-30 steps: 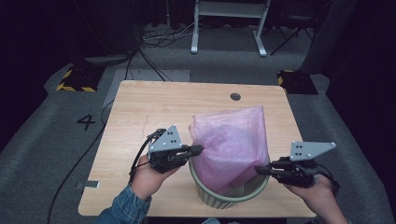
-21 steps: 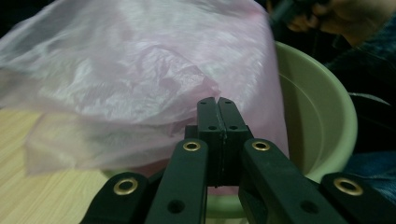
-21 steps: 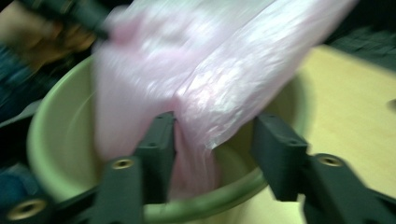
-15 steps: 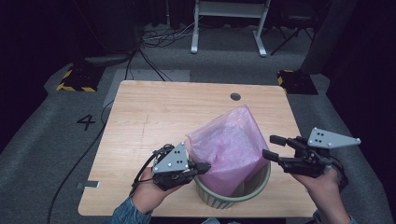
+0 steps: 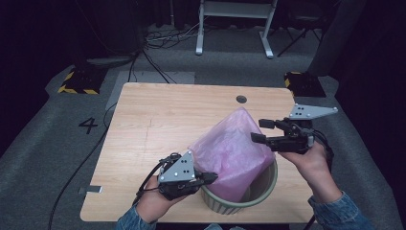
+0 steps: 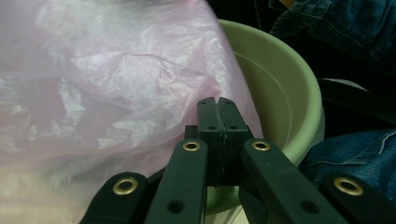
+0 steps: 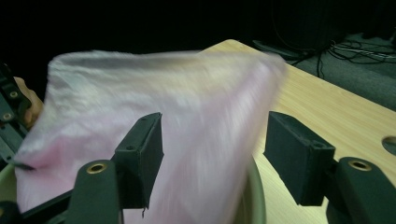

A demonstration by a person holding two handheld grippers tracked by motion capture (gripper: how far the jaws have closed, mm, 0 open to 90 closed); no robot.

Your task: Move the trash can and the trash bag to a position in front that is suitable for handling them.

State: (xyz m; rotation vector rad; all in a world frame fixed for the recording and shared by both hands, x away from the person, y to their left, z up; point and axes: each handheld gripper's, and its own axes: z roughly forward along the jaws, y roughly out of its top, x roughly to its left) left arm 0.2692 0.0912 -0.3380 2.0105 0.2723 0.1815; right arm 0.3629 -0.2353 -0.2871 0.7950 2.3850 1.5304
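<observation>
A thin pink plastic bag point(image 5: 234, 148) stands puffed up in a pale green round bin point(image 5: 268, 184) at the table's near edge. My left gripper point(image 5: 210, 177) is at the bag's lower left corner by the bin's rim. In the left gripper view its jaws point(image 6: 218, 116) are pressed together with the bag's film point(image 6: 116, 84) pinched at them, and the bin's wall point(image 6: 289, 93) lies behind. My right gripper point(image 5: 262, 130) hovers at the bag's right side. Its jaws have just been opening. They stand wide point(image 7: 215, 154), with the blurred bag point(image 7: 187, 93) in front and nothing pressed.
The wooden table point(image 5: 167, 115) has a small round cable hole point(image 5: 241, 99) at the far right. Cables trail on the grey floor beyond, and a white frame point(image 5: 234, 24) stands at the back. A strip of tape point(image 5: 90, 189) lies off the table's near left corner.
The right gripper has let go of the bag, opened and lifted away toward the far right. The left gripper slid nearer with the bag's corner, and the bag now leans right.
</observation>
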